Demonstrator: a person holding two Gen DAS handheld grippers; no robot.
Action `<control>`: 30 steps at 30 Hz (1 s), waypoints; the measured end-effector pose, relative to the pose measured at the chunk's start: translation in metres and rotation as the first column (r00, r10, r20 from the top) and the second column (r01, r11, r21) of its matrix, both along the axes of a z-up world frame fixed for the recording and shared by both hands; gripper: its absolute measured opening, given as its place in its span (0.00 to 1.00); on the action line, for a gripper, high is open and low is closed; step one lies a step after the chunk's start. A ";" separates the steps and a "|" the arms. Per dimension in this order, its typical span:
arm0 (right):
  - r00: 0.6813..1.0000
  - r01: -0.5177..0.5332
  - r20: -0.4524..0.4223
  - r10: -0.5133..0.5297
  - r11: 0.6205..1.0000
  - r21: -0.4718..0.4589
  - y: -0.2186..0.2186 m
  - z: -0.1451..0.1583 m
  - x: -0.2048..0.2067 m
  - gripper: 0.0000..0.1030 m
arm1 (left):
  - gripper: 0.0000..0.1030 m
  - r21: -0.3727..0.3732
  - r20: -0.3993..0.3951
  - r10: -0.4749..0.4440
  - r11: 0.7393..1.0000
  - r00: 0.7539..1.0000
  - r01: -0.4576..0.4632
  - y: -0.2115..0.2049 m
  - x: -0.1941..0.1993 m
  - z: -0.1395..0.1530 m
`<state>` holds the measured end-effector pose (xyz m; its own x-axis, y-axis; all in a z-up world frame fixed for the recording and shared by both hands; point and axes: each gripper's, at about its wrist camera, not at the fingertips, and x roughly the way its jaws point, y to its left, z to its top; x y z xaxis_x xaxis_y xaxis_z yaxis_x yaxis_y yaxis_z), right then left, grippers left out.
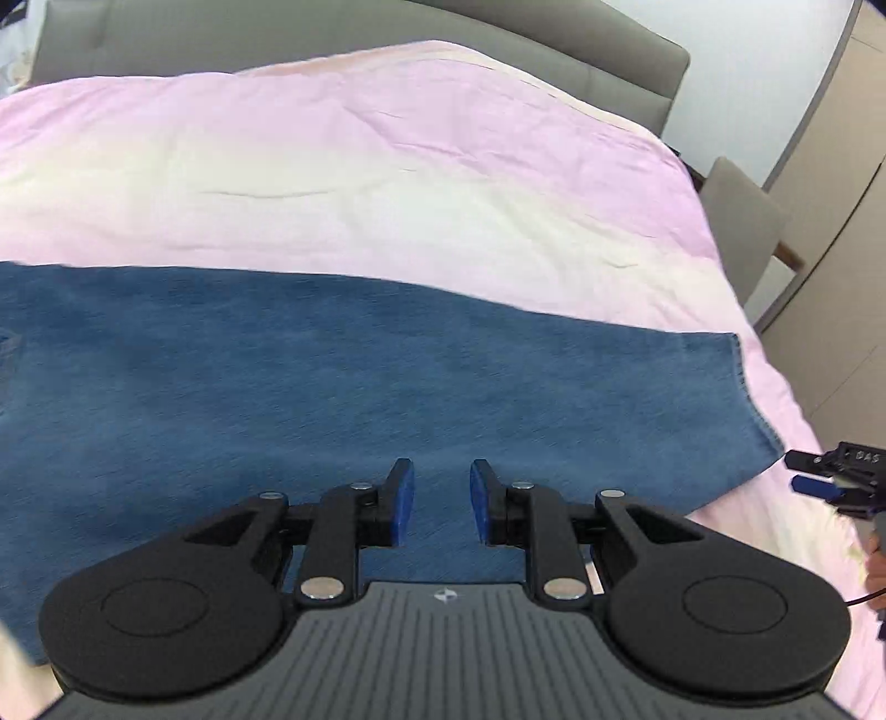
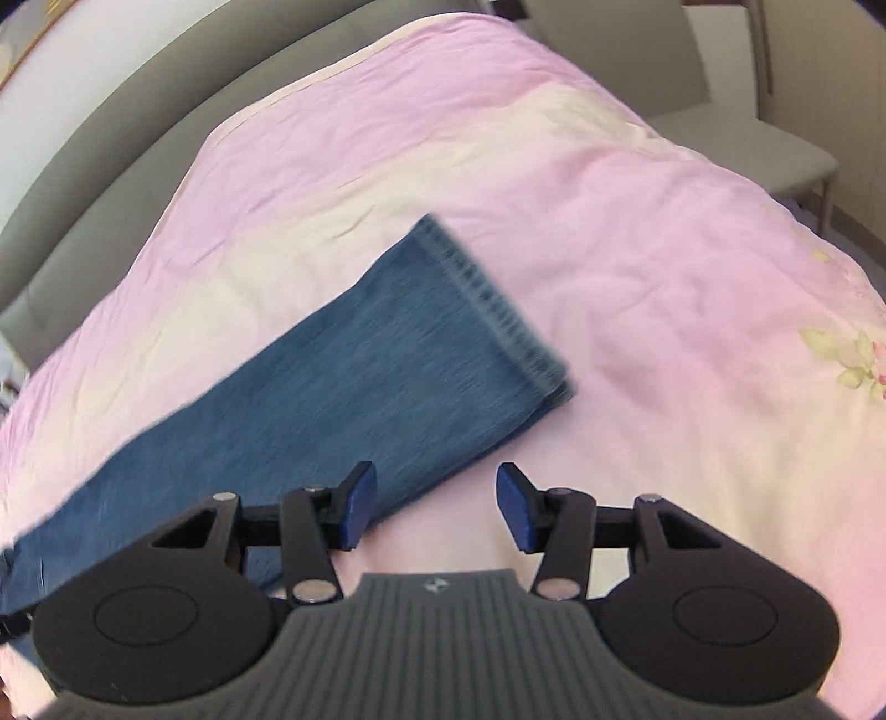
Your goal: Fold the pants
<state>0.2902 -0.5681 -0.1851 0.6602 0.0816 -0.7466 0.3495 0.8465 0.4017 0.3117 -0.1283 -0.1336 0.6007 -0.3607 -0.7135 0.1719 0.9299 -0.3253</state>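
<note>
While the jeans lie spread on the bed, both grippers hang above them with nothing held.

Jeans: blue denim jeans (image 1: 332, 376) lie flat across the duvet, the leg running lengthwise; the same leg shows in the right wrist view (image 2: 354, 387), somewhat blurred.
Hem: stitched leg hem (image 2: 498, 310) marks the end of the leg, with a second layer of denim showing just under its near corner.
Duvet: pink and cream duvet (image 1: 387, 183) covers the bed, creased, with a flower print (image 2: 853, 354) near one edge.
Left gripper: left gripper (image 1: 441, 501) hovers over the denim, jaws narrowly parted, blue pads (image 1: 403, 498) clear of the cloth and gripping nothing.
Right gripper: right gripper (image 2: 436, 509) sits over the near edge of the leg, jaws about half open and empty; it also shows at the edge of the left wrist view (image 1: 819, 471), just beyond the hem.
Headboard: grey padded headboard (image 1: 332, 33) stands behind the bed.
Chair: grey chair (image 2: 775, 144) stands beside the bed.
</note>
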 end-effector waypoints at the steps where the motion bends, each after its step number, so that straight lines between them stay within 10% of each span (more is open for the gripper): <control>1: 1.000 0.022 0.002 -0.022 0.999 0.024 -0.007 -0.004 0.004 0.44 | 0.25 -0.008 -0.008 -0.008 1.000 1.000 0.008 -0.011 0.008 -0.002; 15: 0.977 0.208 -0.027 -0.210 0.927 0.313 -0.067 -0.092 0.047 0.39 | 0.21 0.083 -0.129 -0.125 0.987 0.984 0.136 -0.077 0.024 -0.062; 21: 0.983 0.175 0.013 -0.183 0.955 0.240 -0.061 -0.066 0.044 0.18 | 0.21 0.116 -0.104 -0.126 0.984 0.987 0.138 -0.082 0.017 -0.064; 30: 0.991 0.028 0.128 -0.041 0.995 0.098 -0.032 0.028 0.042 0.16 | 0.20 0.075 -0.086 -0.162 0.983 0.983 0.169 -0.075 -0.018 -0.046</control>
<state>0.3320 -0.6001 -0.1574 0.7544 0.1240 -0.6446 0.3176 0.7905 0.5237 0.2941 -0.2031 -0.1797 0.4780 -0.3892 -0.7874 0.3026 0.9145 -0.2684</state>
